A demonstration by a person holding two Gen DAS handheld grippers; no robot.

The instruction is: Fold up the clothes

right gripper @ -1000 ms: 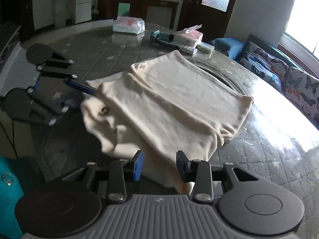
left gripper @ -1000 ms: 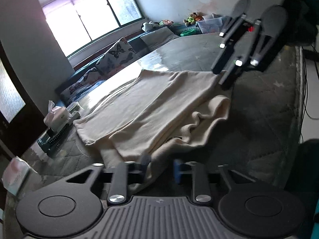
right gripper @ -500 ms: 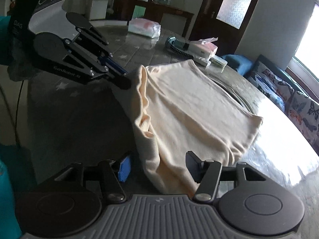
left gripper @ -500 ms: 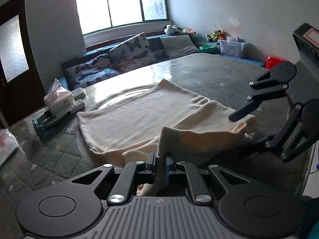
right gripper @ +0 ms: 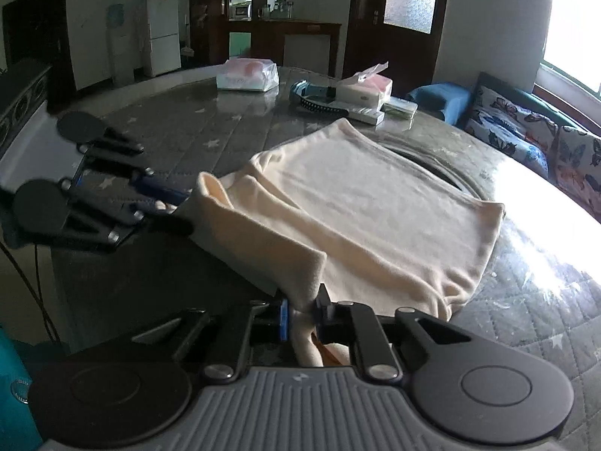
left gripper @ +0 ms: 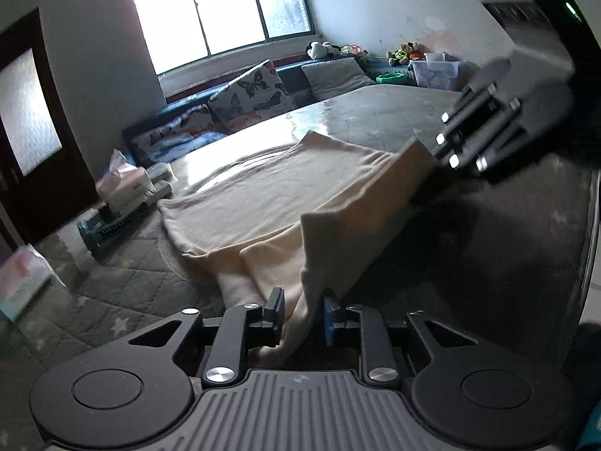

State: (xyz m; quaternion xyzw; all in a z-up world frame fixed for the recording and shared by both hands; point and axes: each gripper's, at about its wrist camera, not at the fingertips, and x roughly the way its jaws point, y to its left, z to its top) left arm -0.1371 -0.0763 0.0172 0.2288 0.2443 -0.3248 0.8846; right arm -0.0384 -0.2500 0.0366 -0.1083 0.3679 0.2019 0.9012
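A cream garment (left gripper: pixel 278 188) lies spread on a grey quilted table (left gripper: pixel 124 274). Its near edge is raised off the surface in a taut band between both grippers. My left gripper (left gripper: pixel 302 310) is shut on a bunched corner of that edge. In the right wrist view the left gripper (right gripper: pixel 176 208) holds the garment (right gripper: pixel 375 195) at the raised fold's left end. My right gripper (right gripper: pixel 302 314) is shut on the other corner, with cloth pinched between its blue-padded fingers. The right gripper (left gripper: pixel 432 161) appears at the upper right of the left wrist view, gripping the lifted corner.
A tissue box (right gripper: pixel 364 88), a teal brush (right gripper: pixel 315 101) and a plastic packet (right gripper: pixel 248 75) sit on the far side of the table. Butterfly-print cushions (left gripper: pixel 248 94) line a bench under the window. The table's edge (left gripper: pixel 589 263) runs close on the right.
Both grippers stood open at the garment's near edge a second ago. The left shut on it first, then the right, and the edge has been lifted off the table.
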